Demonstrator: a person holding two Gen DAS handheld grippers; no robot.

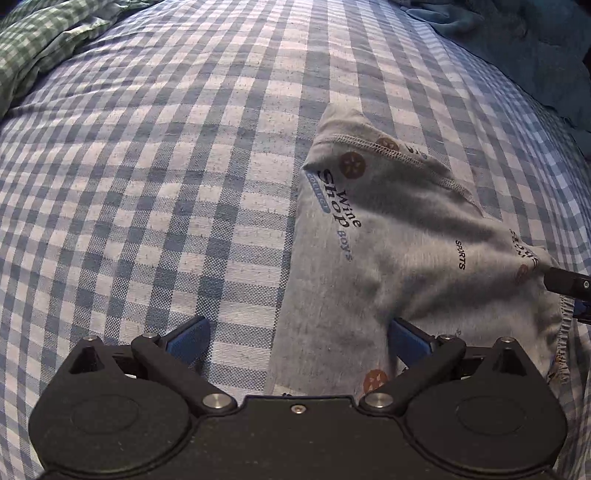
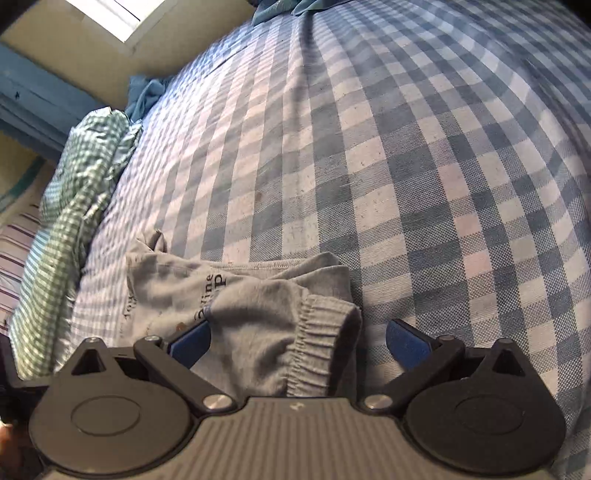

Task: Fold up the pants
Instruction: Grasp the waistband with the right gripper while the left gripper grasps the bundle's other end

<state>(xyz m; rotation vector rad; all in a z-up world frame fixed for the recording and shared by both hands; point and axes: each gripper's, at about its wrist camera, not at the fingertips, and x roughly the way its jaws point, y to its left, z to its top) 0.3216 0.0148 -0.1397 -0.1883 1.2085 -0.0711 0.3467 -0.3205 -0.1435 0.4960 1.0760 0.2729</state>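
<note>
Pants (image 1: 388,236) bunched on the checked bedsheet (image 1: 147,184), both grippers spread wide, gripping nothing.
Soft, light grey jersey that looks apt to slump; the right gripper (image 2: 297,341) straddles the elastic waistband (image 2: 317,343), seemingly the firmest hold, while the left gripper (image 1: 297,339) sits at the near edge.

A bed (image 2: 424,166) covered in a blue-and-white checked sheet (image 1: 166,184) fills both views. A rumpled green gingham cloth (image 2: 74,206) lies along its edge, teal fabric (image 1: 535,48) bunched at another. Beyond stand a cream wall (image 2: 85,44), a blue beam (image 2: 33,103) and a bright window (image 2: 118,11).
</note>
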